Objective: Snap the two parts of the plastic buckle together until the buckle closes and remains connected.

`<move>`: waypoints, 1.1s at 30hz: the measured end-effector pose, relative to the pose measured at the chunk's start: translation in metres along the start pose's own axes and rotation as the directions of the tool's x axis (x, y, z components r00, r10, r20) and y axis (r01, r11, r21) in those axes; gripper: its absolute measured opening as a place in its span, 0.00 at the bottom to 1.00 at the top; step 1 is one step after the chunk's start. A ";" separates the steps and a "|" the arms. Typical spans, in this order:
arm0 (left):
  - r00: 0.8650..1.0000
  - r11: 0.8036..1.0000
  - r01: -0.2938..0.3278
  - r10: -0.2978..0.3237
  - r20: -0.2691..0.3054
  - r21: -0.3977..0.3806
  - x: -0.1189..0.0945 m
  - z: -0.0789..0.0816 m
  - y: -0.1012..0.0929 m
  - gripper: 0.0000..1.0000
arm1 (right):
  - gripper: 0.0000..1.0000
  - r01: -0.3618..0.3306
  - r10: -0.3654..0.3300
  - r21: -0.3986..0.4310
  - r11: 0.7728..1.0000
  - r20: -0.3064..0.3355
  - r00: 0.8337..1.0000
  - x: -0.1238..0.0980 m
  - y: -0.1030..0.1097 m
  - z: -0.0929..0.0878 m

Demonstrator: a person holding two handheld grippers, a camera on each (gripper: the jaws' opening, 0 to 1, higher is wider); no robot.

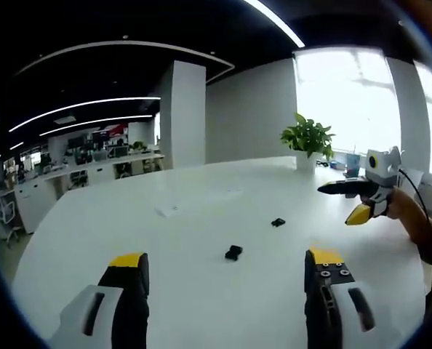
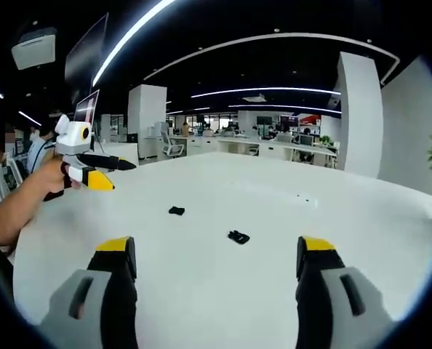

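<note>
Both grippers [image 1: 227, 270] [image 2: 214, 256] raised (jaws wide), buckle halves [image 1: 233, 252] apart

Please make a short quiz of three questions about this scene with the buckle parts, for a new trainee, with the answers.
1. True or false: the two buckle parts, one and the other, are already snapped together.
2. What stands at the far edge of the table in the left gripper view? A) a lamp B) a plant C) a box
3. Fill in: the jaws of the left gripper stand ____.

Key
1. False: they lie apart on the table.
2. B, the plant.
3. Open; the right gripper is open too.
</note>
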State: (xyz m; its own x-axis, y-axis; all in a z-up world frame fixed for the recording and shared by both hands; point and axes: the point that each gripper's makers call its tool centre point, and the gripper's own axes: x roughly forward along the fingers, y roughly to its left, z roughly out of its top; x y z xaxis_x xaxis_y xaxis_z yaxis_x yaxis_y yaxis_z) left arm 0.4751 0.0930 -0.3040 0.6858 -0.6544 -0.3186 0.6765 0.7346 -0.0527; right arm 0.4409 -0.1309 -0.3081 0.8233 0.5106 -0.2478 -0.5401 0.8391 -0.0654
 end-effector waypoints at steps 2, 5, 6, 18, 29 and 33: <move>1.000 1.000 0.004 -0.004 -0.004 0.001 0.001 0.001 0.000 0.90 | 0.92 0.002 -0.002 -0.002 1.000 -0.003 1.000 0.000 0.000 -0.001; 1.000 1.000 0.003 -0.003 -0.003 0.007 0.002 0.003 0.000 0.90 | 0.93 0.002 -0.002 -0.006 1.000 -0.009 1.000 0.001 0.000 -0.003; 1.000 1.000 0.005 -0.005 0.000 0.008 0.002 0.004 0.000 0.90 | 0.95 0.004 -0.004 -0.006 1.000 -0.011 1.000 0.002 0.001 -0.004; 1.000 1.000 -0.011 0.011 -0.026 0.018 0.008 -0.008 0.010 0.95 | 1.00 0.012 -0.015 -0.041 0.999 -0.052 0.999 0.013 -0.011 -0.003; 0.999 1.000 -0.014 0.015 -0.039 0.025 0.016 0.009 0.021 0.96 | 1.00 -0.004 0.004 0.002 1.000 -0.066 0.998 0.024 -0.028 -0.001; 0.999 1.000 -0.005 0.006 -0.032 0.018 0.020 0.010 0.021 0.96 | 1.00 -0.006 0.006 0.011 1.000 -0.058 0.998 0.024 -0.029 0.001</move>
State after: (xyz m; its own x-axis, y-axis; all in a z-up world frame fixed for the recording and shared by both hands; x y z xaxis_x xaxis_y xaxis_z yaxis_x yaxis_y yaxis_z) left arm 0.5050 0.0935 -0.3023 0.6808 -0.6440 -0.3491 0.6775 0.7347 -0.0341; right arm 0.4762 -0.1427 -0.3115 0.8083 0.5041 -0.3042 -0.5429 0.8381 -0.0537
